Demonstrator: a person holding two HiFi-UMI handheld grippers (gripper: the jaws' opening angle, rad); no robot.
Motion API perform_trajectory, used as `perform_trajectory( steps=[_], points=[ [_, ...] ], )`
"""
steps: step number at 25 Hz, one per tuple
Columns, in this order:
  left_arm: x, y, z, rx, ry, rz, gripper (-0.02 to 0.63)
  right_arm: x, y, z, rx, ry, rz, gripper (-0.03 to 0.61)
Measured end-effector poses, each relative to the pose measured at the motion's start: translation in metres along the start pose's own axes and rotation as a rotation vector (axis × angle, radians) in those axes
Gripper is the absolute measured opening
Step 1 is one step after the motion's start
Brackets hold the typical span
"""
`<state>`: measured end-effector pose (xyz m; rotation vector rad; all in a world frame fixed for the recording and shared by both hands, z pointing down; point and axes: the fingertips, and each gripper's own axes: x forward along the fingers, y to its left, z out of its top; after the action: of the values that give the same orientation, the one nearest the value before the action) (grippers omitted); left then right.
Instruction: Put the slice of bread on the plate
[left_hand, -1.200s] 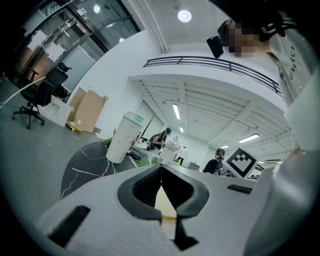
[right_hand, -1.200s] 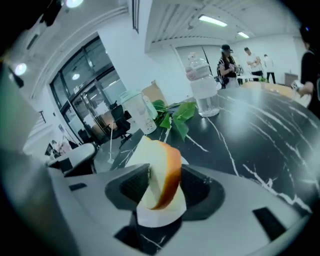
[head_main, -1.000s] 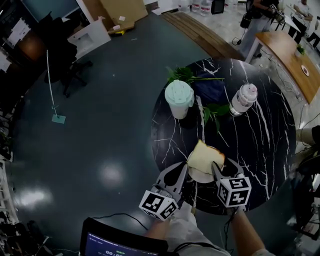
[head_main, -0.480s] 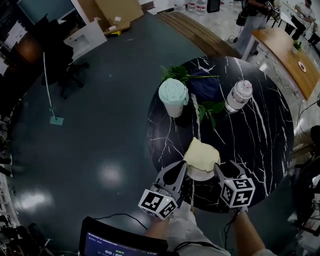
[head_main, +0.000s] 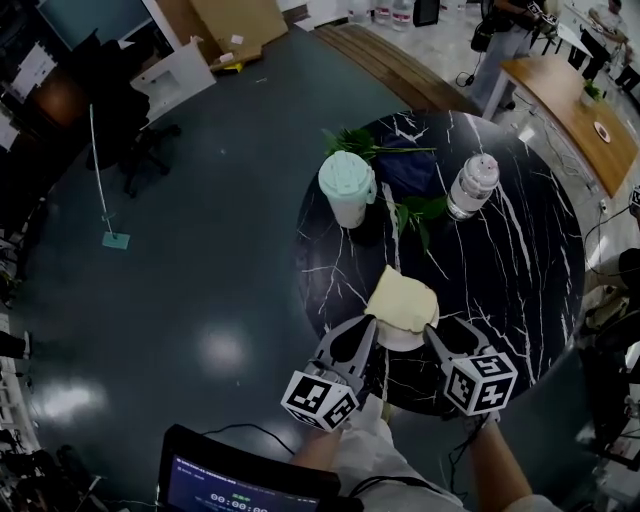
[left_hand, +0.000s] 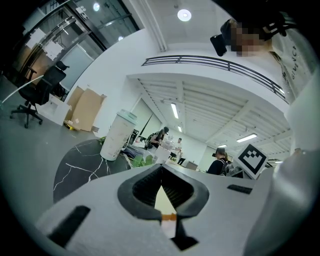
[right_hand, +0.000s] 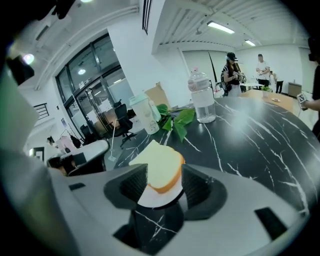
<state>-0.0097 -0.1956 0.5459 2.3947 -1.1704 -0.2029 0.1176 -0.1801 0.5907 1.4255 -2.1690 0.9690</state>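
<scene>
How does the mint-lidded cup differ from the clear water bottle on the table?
The pale cup with a mint-green lid is opaque; the clear plastic water bottle is see-through. The cup's lid is broad, the bottle's cap small. The cup stands by the left edge of the black marbled round table, the bottle further right. Both stand upright, beside the green leaves.

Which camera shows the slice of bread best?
The right gripper view: the slice of bread is close, crust visible. The head view shows it whole but small; the left gripper view, only a sliver.
</scene>
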Motion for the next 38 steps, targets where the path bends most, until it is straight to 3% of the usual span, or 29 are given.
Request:
perform_trajectory(
  steps=[18,26,38],
  points=[
    [-0.023,-0.060,0.035,0.050,-0.016,-0.044,0.008,-0.080,0.076,0.018,-0.027,-0.061,0.220,0.184],
    [-0.029,-0.084,0.051,0.086,-0.024,-0.076,0.008,-0.110,0.083,0.022,-0.044,-0.109,0.245,0.050],
    [-0.032,-0.106,0.039,0.118,0.017,-0.103,0.008,-0.125,0.087,0.014,-0.032,-0.145,0.268,0.012]
  ],
)
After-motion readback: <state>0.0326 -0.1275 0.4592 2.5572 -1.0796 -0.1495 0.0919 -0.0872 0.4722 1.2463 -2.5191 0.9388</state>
